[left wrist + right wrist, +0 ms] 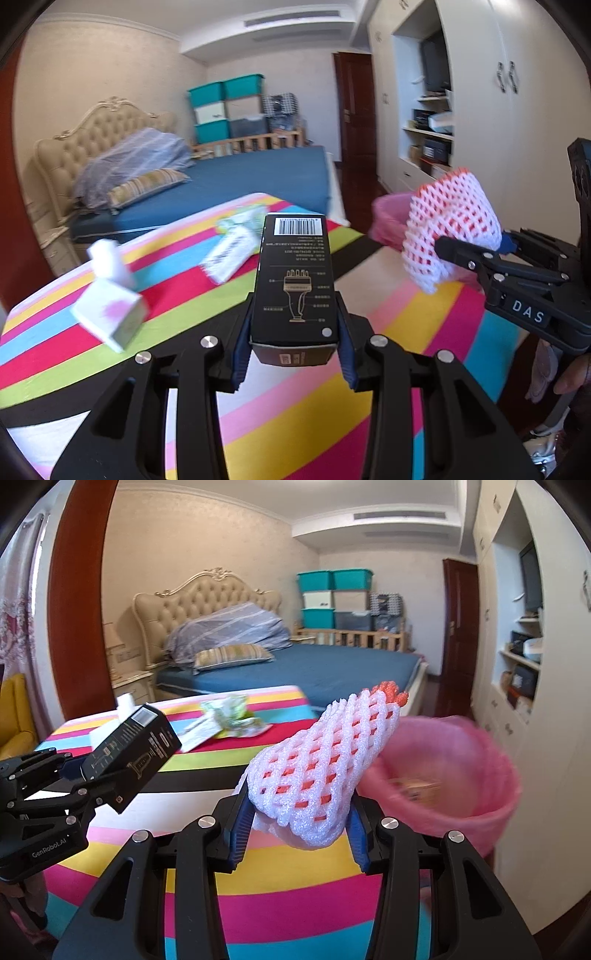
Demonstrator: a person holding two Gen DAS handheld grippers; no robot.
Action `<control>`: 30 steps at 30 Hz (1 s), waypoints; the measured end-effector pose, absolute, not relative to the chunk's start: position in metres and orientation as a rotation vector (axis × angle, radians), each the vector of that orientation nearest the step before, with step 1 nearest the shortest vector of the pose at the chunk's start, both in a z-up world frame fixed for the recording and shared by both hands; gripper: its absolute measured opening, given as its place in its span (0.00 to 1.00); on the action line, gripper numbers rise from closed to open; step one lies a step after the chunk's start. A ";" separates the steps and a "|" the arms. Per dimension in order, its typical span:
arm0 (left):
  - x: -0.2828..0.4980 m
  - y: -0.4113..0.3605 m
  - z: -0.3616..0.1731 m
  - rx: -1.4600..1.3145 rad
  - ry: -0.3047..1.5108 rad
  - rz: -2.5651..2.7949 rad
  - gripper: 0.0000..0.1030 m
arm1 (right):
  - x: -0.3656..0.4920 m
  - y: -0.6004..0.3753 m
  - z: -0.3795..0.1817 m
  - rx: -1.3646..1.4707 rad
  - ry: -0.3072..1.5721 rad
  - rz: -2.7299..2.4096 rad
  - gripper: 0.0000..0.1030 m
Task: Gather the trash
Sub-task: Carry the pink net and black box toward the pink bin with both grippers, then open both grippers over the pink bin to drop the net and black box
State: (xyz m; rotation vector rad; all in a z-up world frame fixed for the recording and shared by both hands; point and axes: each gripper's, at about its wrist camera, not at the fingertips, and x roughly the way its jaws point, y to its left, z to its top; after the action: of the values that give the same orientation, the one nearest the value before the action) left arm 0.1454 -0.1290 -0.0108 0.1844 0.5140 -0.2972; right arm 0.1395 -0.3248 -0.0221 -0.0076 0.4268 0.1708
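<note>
The left gripper (295,354) clamps a black box (295,280) above the striped table (332,424), left of the pink bin (480,775). The right gripper (299,834) grips a foam net (325,760) just beside the bin's rim.

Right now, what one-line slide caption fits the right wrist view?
Right tool grips a white-and-orange foam fruit net beside the pink-lined bin; left tool holds a black carton.

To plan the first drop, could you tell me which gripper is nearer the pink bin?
Right. The right gripper, shut on the foam net, is beside the pink bin. The left gripper, holding the black box, is farther away over the table.
</note>
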 end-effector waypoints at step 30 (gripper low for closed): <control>0.300 -0.317 -0.004 0.053 0.629 -0.640 0.41 | 0.224 -0.478 -0.048 -0.071 0.522 -0.087 0.49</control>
State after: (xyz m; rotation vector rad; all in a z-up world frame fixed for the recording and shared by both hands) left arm 0.3004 -0.3167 -0.0036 0.0534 0.6292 -0.6397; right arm 0.2243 -0.4775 -0.0481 -0.0709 0.5224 -0.0867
